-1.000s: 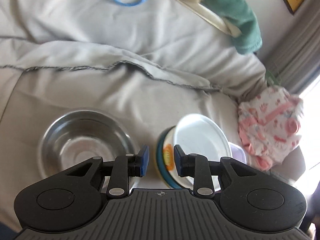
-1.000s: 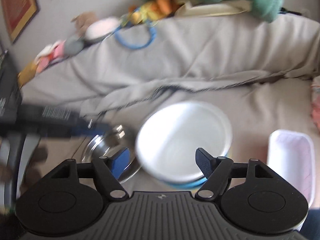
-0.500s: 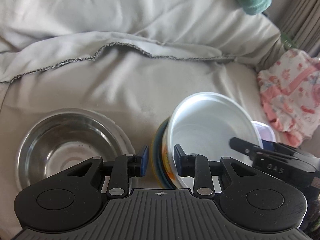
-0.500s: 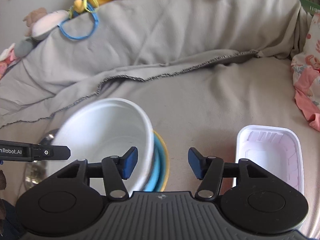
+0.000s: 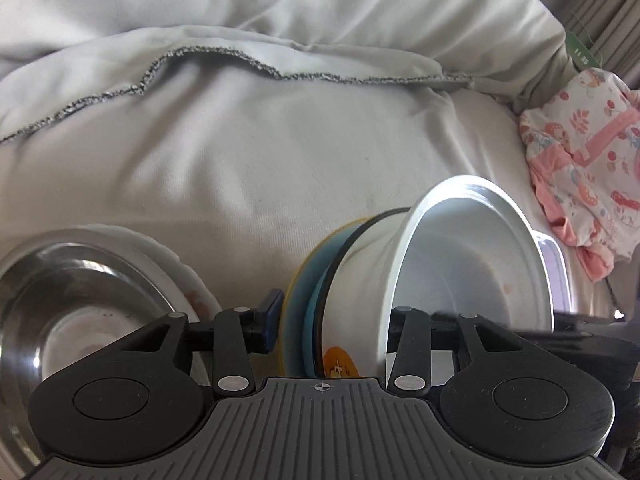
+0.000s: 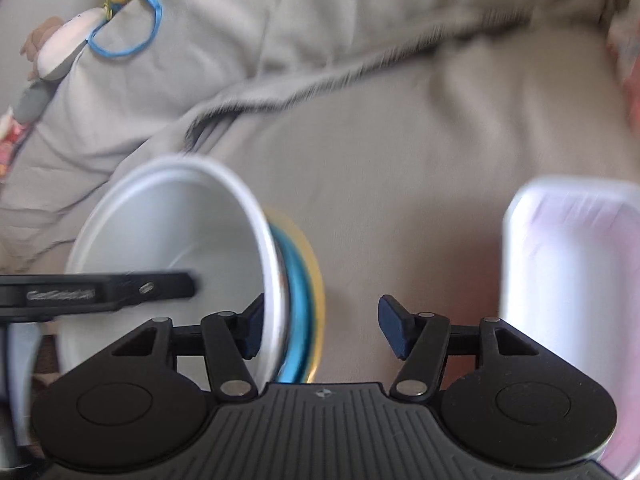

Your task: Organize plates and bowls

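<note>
— What lies under your grippers?

— A grey sofa cover [image 5: 280, 152], rumpled, with a frayed seam running across it. On it, at my left, a steel bowl [image 5: 72, 304] sits upright, its near edge cut off by my left gripper's body. At my right lies a white plastic tray [image 6: 568, 280], blurred and cut by the frame edge.

— And the stack?

— A white bowl [image 5: 460, 264] is tipped on its side, mouth facing right in my left view, nested against a blue plate [image 5: 310, 320] and a yellow plate [image 5: 290, 312] standing on edge behind it. An orange print shows low on the bowl's outer wall.

— Where is it relative to your left gripper [image 5: 332, 328]?

— Between its fingers. The jaws have just been opening and stand wide around the stack; the left pad sits just beside the yellow plate, and the right pad is hidden inside the bowl, so I cannot tell whether either presses.

— Your right gripper [image 6: 320, 330]?

— Its jaws have just been closing and stand about half wide. The left pad is inside the bowl against its rim, the right pad well clear of the plates, over bare cover. That view is motion-blurred. Pink printed cloth [image 5: 592, 160] lies far right.
</note>
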`<state>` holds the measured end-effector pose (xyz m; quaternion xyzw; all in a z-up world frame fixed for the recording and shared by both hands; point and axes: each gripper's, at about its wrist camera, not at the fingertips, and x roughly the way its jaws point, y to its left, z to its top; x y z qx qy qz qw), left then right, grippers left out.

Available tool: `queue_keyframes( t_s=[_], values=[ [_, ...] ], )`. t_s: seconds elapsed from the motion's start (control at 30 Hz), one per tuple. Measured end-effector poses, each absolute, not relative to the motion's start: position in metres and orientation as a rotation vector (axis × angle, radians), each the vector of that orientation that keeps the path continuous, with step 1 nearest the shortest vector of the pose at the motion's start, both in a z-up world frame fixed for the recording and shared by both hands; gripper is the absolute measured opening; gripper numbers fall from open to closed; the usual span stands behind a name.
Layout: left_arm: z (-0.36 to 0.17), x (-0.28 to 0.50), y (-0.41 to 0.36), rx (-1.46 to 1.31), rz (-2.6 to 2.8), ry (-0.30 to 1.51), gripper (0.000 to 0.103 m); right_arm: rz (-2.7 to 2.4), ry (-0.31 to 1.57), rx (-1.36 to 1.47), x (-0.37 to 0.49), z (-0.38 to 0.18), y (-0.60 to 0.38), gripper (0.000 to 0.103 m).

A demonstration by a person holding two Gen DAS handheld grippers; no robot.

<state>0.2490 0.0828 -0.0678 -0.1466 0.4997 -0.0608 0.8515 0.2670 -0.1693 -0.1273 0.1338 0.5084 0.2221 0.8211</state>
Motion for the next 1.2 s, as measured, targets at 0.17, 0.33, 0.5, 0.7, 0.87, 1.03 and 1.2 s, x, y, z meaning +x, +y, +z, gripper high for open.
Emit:
queue_keyframes(
  t_s=[0.17,0.33,0.5,0.7,0.87,1.03,1.2],
  values=[
    [-0.073,0.24,0.086,-0.346,-0.108,1.014,0.049,0.525,1.174,0.369,0.267,-0.139,-0.163,0.059],
    [-0.072,0.234,0.081,-0.345,-0.082,1.014,0.049,0.593,1.261,0.484,0.264,-0.151,-0.159,0.053],
    [-0.072,0.226,0.09,-0.426,-0.094,1.068,0.049,0.572,1.238,0.45,0.252,-0.145,-0.152,0.055],
    [-0.078,0.194,0.092,-0.51,-0.104,1.146,0.049,0.569,1.251,0.429,0.24,-0.138,-0.151,0.055],
    [-0.081,0.17,0.088,-0.514,-0.106,1.141,0.05,0.6,1.3,0.368,0.227,-0.138,-0.148,0.056],
    [-0.078,0.169,0.082,-0.49,-0.103,1.116,0.05,0.575,1.242,0.261,0.223,-0.126,-0.14,0.06],
    [-0.085,0.167,0.079,-0.503,-0.111,1.129,0.05,0.51,1.032,0.022,0.209,-0.1,-0.129,0.069]
  ],
)
